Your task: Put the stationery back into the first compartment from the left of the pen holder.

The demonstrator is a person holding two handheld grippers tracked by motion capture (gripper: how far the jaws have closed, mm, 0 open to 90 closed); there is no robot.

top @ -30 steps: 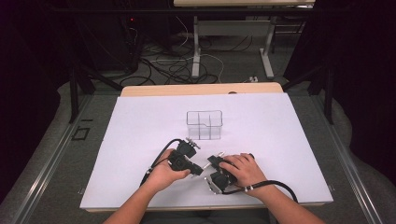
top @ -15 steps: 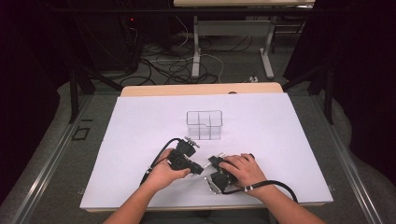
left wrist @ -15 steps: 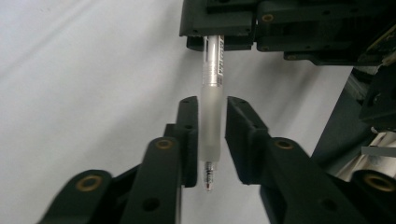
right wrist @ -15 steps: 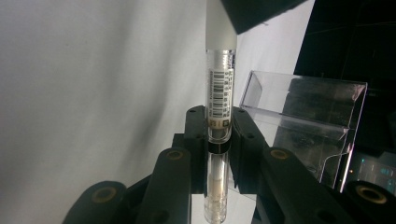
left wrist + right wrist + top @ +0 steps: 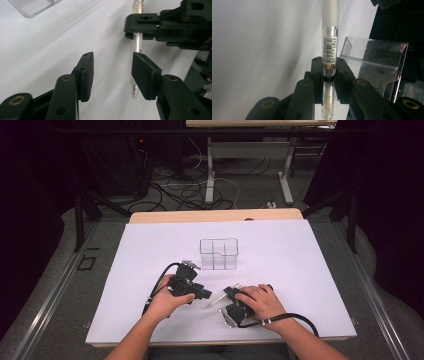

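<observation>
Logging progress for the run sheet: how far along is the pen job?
Done: the right gripper is shut on the clear plastic pen with a frosted cap and barcode label, over the white table cover.

In hand: the left gripper is open beside the pen.

Left: the clear plastic divided organizer box looks empty; the pen probably belongs in it.

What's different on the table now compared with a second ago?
Almost nothing. Both hands stayed close together near the table's front edge; the right gripper still clamps the clear plastic pen, the left gripper remains open beside it, and the clear plastic divided box has not moved.
</observation>
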